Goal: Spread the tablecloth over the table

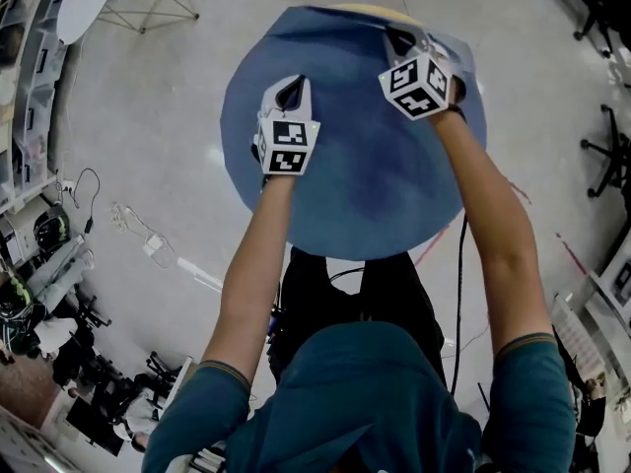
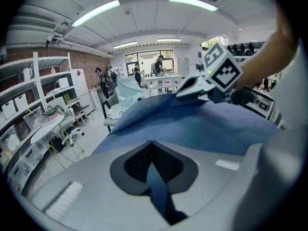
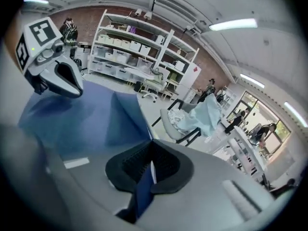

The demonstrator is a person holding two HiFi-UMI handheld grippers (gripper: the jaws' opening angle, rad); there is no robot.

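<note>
A blue tablecloth (image 1: 365, 156) lies over the round table, whose pale top (image 1: 380, 10) shows as a sliver at the far edge. In the head view my left gripper (image 1: 293, 92) is over the cloth's left middle. My right gripper (image 1: 402, 39) is near the far edge, where the cloth is lifted into a fold. Both are shut on the tablecloth. In the left gripper view a strip of blue tablecloth (image 2: 156, 177) runs between the closed pads of the left gripper (image 2: 152, 146). The right gripper view shows a cloth fold (image 3: 143, 186) pinched in the right gripper (image 3: 151, 146).
Office chairs (image 1: 606, 146) stand at the right, a folding stand (image 1: 148, 3) at the far left. Cables (image 1: 148, 239) lie on the floor left of the table. Shelves (image 3: 139, 52) line a wall. A chair with pale fabric (image 3: 192, 119) stands beyond the table.
</note>
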